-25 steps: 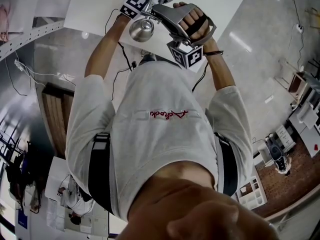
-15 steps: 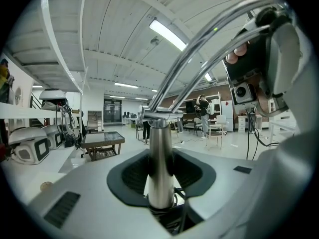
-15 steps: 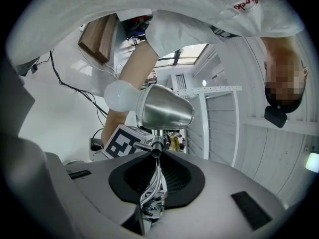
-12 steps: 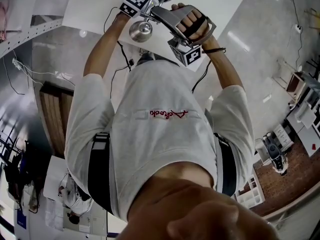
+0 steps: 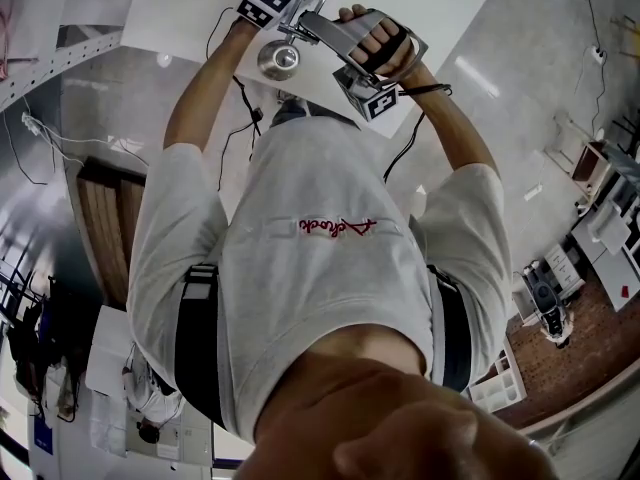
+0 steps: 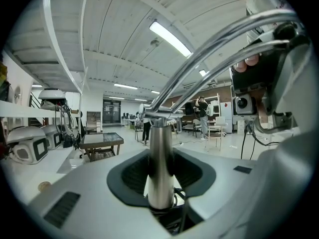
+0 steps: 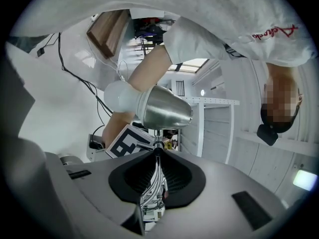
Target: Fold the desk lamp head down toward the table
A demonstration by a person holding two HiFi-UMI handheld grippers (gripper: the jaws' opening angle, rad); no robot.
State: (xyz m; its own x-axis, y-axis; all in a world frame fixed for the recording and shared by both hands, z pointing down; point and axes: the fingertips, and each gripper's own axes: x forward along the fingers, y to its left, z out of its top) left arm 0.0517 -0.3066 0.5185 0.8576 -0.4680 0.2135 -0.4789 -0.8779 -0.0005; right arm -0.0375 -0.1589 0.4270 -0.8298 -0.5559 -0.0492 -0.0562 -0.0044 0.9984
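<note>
lamp head (image 7: 164, 111): brushed metal, satin | lamp post (image 6: 160, 168), lamp arm (image 7: 153, 180): polished chrome | jaws: matt grey plastic

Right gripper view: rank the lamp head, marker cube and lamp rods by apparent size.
1. lamp head, largest
2. marker cube, only partly in view
3. lamp rods, smallest: thin, between the jaws

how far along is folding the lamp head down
Done: both grips are set, left gripper shut on the lamp post, right gripper shut on the thin arm rods beside the lamp head. In hand: the fold itself. Left: the head looks clear of the table, so lowering it remains.
</note>
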